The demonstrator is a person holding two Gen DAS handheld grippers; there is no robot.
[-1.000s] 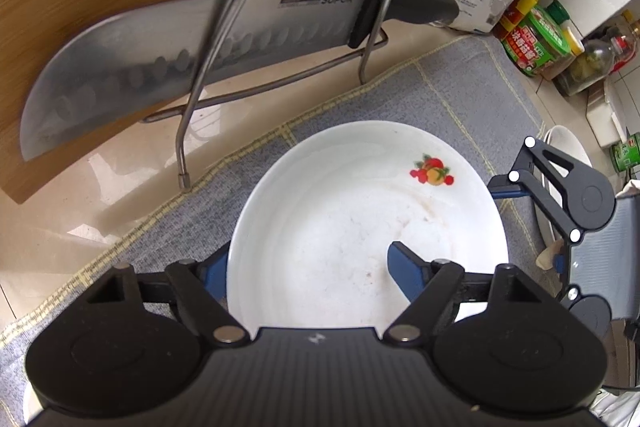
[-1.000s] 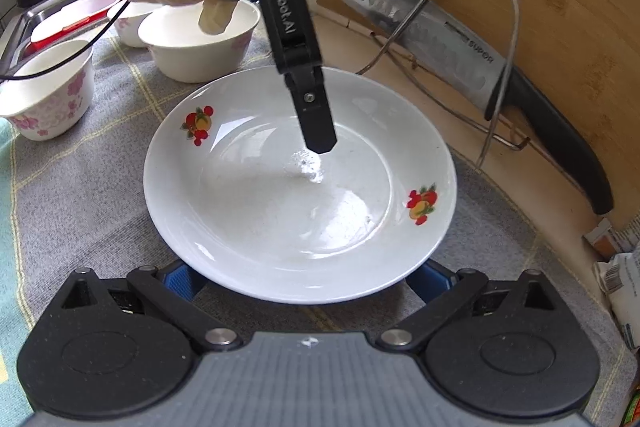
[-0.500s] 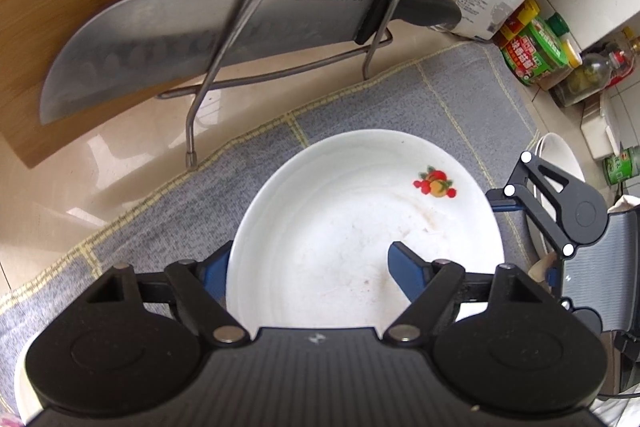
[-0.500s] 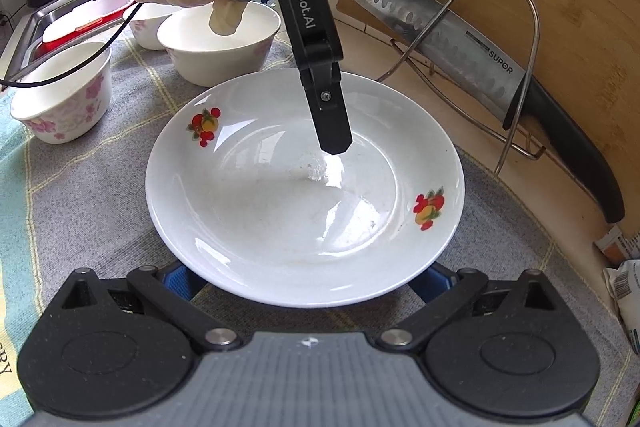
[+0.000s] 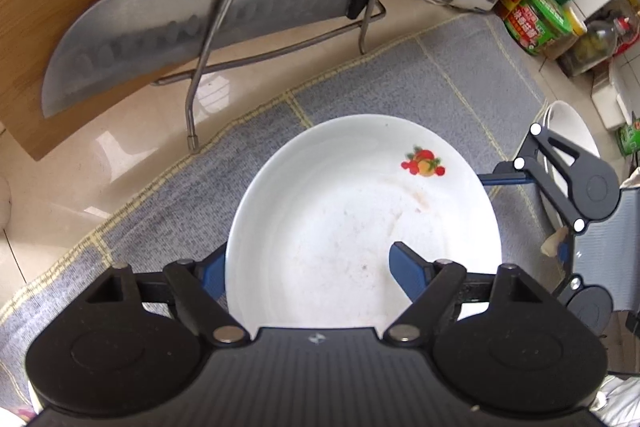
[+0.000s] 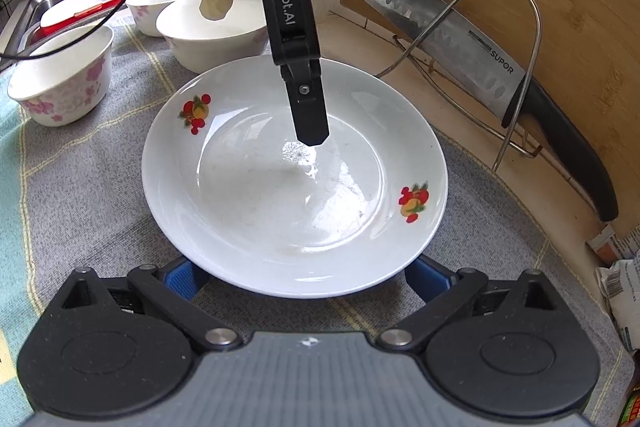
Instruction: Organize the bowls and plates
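Between just-widening left fingers (image 5: pixel 408 273), plate (image 5: pixel 340 227) rim unpinched; right fingers (image 6: pixel 424 281) released beneath rim.

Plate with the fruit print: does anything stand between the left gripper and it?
Nothing visible does. The left gripper straddles the rim of the plate, one finger inside it, the other outside over the grey cloth. Its jaws have just been opening, with the rim between them, unpressed.

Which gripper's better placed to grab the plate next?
Left, probably: left gripper straddles the plate rim, though its jaws have just been opening. Right gripper has both fingers outside the near rim.
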